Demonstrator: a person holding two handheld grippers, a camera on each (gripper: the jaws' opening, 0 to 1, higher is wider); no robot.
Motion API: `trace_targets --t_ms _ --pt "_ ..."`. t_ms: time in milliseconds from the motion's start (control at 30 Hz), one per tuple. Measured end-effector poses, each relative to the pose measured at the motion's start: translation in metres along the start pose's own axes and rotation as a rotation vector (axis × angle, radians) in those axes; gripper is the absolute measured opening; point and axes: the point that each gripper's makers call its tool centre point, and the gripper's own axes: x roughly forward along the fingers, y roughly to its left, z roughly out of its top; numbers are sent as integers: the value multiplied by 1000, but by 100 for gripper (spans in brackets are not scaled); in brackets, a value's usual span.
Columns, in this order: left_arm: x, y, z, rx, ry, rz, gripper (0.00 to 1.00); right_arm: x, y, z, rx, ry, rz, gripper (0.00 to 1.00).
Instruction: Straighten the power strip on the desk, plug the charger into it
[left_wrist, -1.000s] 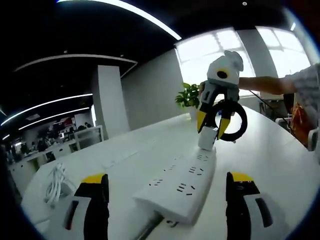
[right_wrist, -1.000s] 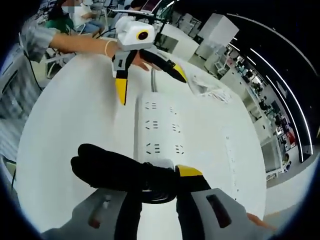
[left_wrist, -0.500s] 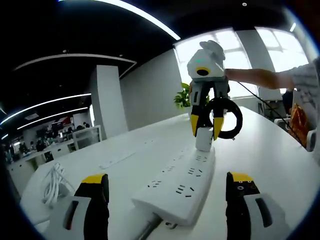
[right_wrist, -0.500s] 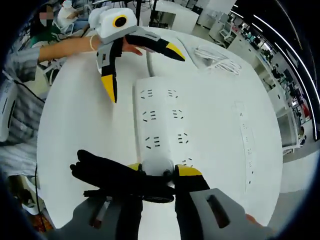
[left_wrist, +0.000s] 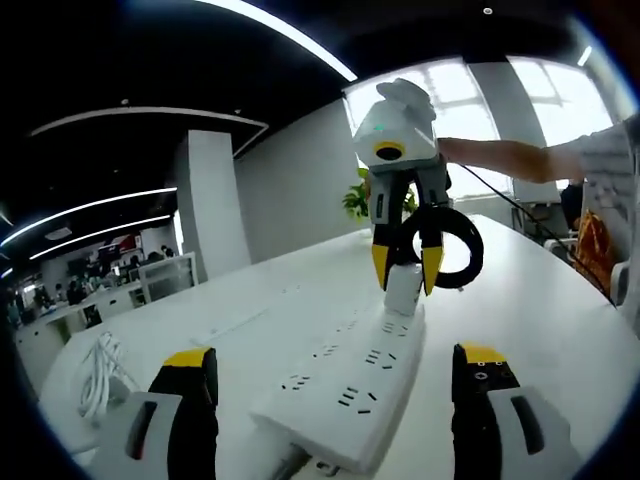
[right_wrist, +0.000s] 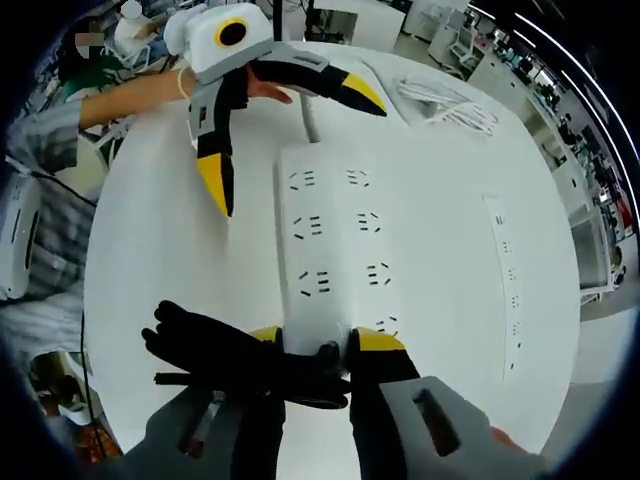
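The long white plastic power strip (right_wrist: 335, 250) lies along the middle of the white tabletop (right_wrist: 150, 250), its cord end toward the left gripper. The small white block charger (left_wrist: 403, 288), with its black coiled cable (left_wrist: 445, 245), stands at the strip's far end, touching the last socket, pinched between the right gripper's (left_wrist: 405, 280) jaws. To seat it well, I judge the prongs should line up square with the slots, then be pressed straight down while the strip is steadied. The left gripper (right_wrist: 285, 130) hangs spread wide over the strip's cord end, holding nothing. A loose white cable bundle (right_wrist: 445, 100) lies near the table's edge; a second slim white strip (right_wrist: 505, 270) lies alongside, apart.
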Motion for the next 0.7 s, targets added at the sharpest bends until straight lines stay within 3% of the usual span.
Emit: trace_targets --t_ms 133,300,500,700 --pt "1 -2 -2 -6 3 0 99 -1 -6 -2 32 1 47 21" --pt "2 -3 -8 -4 16 -3 99 2 -9 -2 51 -57 65 22" --pt "1 -3 -8 -18 9 5 99 2 -4 -3 57 -131 40 23" --pt "-2 -4 -9 -20 22 18 99 2 -4 -2 39 -140 5 24"
